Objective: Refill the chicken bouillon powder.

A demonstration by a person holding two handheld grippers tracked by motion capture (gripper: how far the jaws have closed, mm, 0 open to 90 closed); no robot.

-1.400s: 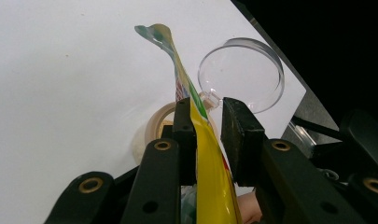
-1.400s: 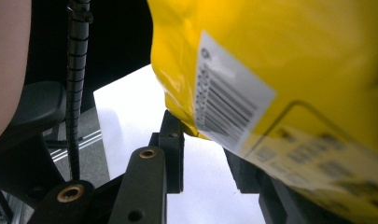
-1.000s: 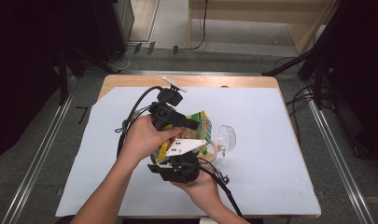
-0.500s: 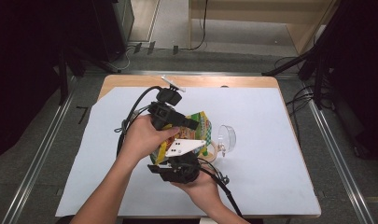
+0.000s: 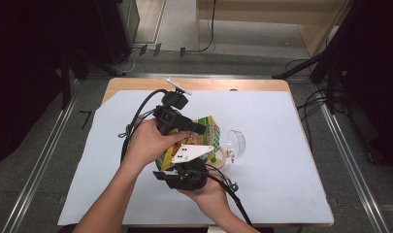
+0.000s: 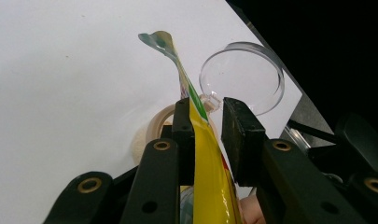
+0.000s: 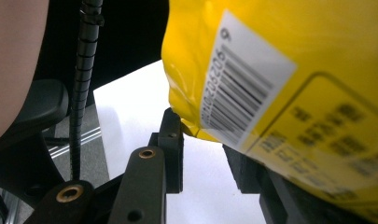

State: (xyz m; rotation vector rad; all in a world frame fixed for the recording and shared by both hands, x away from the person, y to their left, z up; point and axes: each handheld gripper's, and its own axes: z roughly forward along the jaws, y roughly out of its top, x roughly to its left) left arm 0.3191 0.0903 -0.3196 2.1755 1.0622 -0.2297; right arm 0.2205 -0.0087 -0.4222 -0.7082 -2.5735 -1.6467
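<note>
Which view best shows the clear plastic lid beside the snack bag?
The left gripper view: the clear lid stands on edge, its round rim sharp behind the yellow bag. The high view shows it small and faint, right of the bag.

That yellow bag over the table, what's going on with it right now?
A person holds a yellow snack bag above the white table sheet with two hand-held grippers. The left gripper has the bag's thin edge between its jaws; the right gripper is at the barcode end. A clear round lid and a tape roll lie just beyond.
</note>
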